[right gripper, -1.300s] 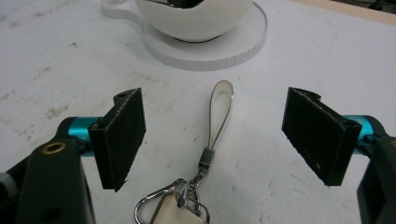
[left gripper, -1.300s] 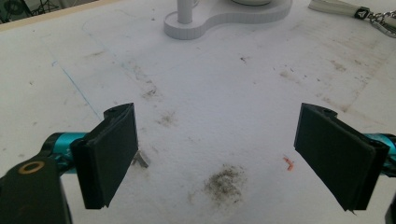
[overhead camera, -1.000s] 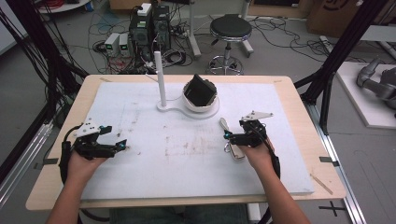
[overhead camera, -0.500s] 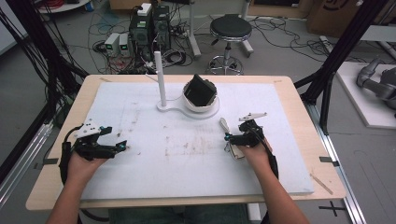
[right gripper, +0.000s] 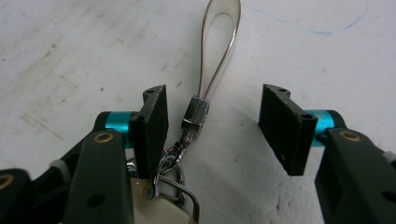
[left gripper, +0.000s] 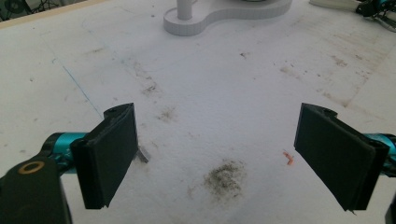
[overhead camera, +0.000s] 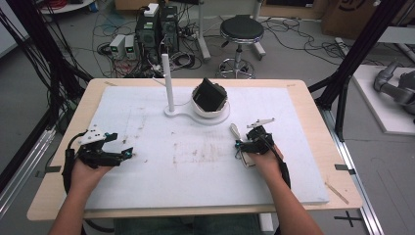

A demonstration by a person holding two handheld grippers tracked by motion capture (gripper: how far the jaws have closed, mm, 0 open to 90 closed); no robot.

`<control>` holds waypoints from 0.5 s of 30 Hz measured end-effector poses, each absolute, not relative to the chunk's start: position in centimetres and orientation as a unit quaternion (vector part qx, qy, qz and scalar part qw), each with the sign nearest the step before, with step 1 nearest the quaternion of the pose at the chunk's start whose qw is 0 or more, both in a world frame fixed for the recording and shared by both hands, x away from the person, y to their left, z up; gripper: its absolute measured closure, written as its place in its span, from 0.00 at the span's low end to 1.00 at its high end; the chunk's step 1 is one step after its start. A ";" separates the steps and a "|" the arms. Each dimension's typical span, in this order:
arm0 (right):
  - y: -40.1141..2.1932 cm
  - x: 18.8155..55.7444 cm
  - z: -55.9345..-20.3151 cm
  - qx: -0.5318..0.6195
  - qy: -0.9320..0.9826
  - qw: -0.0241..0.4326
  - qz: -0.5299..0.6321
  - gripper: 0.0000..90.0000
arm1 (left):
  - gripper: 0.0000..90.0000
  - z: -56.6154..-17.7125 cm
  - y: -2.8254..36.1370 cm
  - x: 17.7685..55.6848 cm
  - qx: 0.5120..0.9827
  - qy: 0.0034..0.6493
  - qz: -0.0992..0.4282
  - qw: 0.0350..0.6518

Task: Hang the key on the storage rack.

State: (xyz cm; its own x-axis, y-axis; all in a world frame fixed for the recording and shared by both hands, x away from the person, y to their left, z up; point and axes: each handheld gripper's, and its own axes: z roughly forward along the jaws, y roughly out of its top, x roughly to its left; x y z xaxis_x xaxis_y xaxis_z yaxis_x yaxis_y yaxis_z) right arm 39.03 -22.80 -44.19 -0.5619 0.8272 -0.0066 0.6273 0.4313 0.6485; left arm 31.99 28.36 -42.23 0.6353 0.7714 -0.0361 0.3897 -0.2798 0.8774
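The keychain (right gripper: 194, 116) lies on the white surface (overhead camera: 161, 166) under the right gripper (overhead camera: 244, 145), strap loop poking out ahead. Its ring end is half hidden behind the left jaw and cut off at the frame bottom. The jaws have just been closing, still not pressing it. The left gripper (overhead camera: 115, 154) sits wide open on nothing, with lots of bare mat around.

We see a grey floor (overhead camera: 44, 63) w/ tangled cables (overhead camera: 105, 29). Round stool (overhead camera: 241, 30) & computer boxes (overhead camera: 157, 27) stand behind the wooden desk (overhead camera: 313, 122).
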 end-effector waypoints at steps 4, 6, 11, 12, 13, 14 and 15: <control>-22.8 39.0 -44.2 0.439 0.830 0.168 0.302 0.56 | 0.15 -42.2 28.3 32.0 0.775 0.374 0.203 0.468; -22.7 38.9 -44.1 0.438 0.830 0.169 0.301 0.59 | 0.15 -42.2 28.3 32.0 0.775 0.373 0.203 0.468; -22.2 38.6 -44.0 0.413 0.843 0.171 0.299 0.79 | 0.15 -42.2 28.3 31.9 0.774 0.374 0.204 0.468; -22.2 38.6 -44.0 0.413 0.843 0.171 0.299 0.79 | 0.15 -42.2 28.3 31.9 0.774 0.374 0.204 0.468; -22.0 38.4 -44.0 0.407 0.846 0.171 0.299 0.85 | 0.15 -42.1 28.3 31.9 0.775 0.373 0.205 0.468; -21.9 38.4 -44.0 0.405 0.847 0.174 0.298 0.87 | 0.15 -42.2 28.3 31.9 0.775 0.373 0.204 0.468; -21.9 38.4 -44.0 0.403 0.848 0.174 0.298 0.89 | 0.15 -42.1 28.3 31.9 0.776 0.372 0.204 0.467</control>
State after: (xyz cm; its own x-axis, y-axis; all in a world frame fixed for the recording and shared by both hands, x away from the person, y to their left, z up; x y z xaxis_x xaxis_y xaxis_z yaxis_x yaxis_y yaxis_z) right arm 38.37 -21.89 -44.04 -0.6145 0.7870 -0.0543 0.5804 0.4977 0.6446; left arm 31.94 28.27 -42.14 0.6399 0.7678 -0.0309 0.3871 -0.2873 0.8761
